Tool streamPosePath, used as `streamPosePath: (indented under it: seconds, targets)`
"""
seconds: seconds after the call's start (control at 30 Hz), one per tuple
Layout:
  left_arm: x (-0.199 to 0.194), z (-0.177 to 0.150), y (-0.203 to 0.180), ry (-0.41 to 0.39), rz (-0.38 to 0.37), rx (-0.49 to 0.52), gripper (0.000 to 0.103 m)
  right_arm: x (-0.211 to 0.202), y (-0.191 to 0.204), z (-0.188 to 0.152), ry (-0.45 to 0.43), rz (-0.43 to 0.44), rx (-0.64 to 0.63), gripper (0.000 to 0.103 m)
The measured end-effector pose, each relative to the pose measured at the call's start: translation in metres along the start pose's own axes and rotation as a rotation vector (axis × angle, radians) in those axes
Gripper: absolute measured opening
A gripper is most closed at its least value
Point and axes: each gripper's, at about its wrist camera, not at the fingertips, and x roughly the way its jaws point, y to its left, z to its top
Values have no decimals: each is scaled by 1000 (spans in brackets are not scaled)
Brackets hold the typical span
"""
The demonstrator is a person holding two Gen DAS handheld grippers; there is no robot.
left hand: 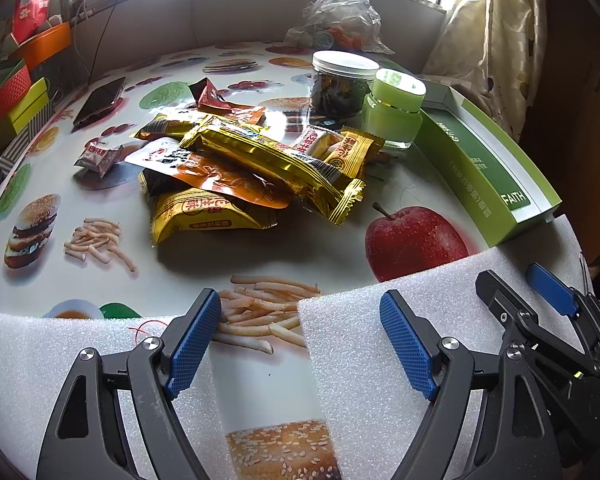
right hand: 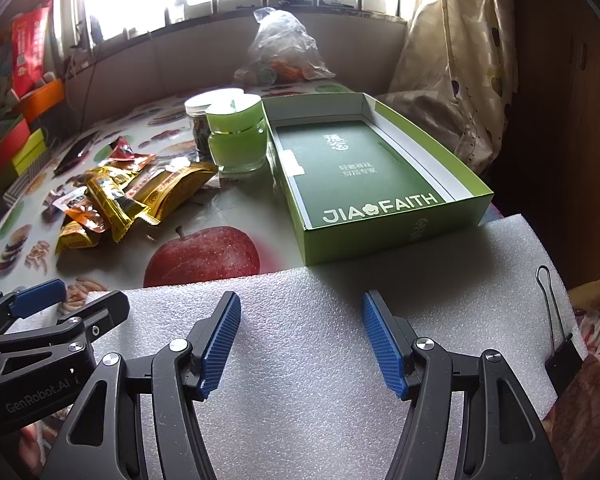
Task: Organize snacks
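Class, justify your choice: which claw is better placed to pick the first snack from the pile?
Probably left: the left claw, open, faces the snack pile directly; the right claw faces the green box.

Gold and orange snack packets, green box, food-printed tablecloth.

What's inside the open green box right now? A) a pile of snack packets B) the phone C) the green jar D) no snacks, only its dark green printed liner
D: the green box shows only its dark green liner; the snack packets lie piled on the table to its left, and the green jar stands outside it.
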Motion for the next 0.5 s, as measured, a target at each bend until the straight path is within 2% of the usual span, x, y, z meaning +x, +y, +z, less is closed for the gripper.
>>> streamPosePath:
  seconds: [0.5]
  targets:
    - [0, -1, 0, -2, 0, -1, 82, 0, 1, 0, -1, -2, 1, 63]
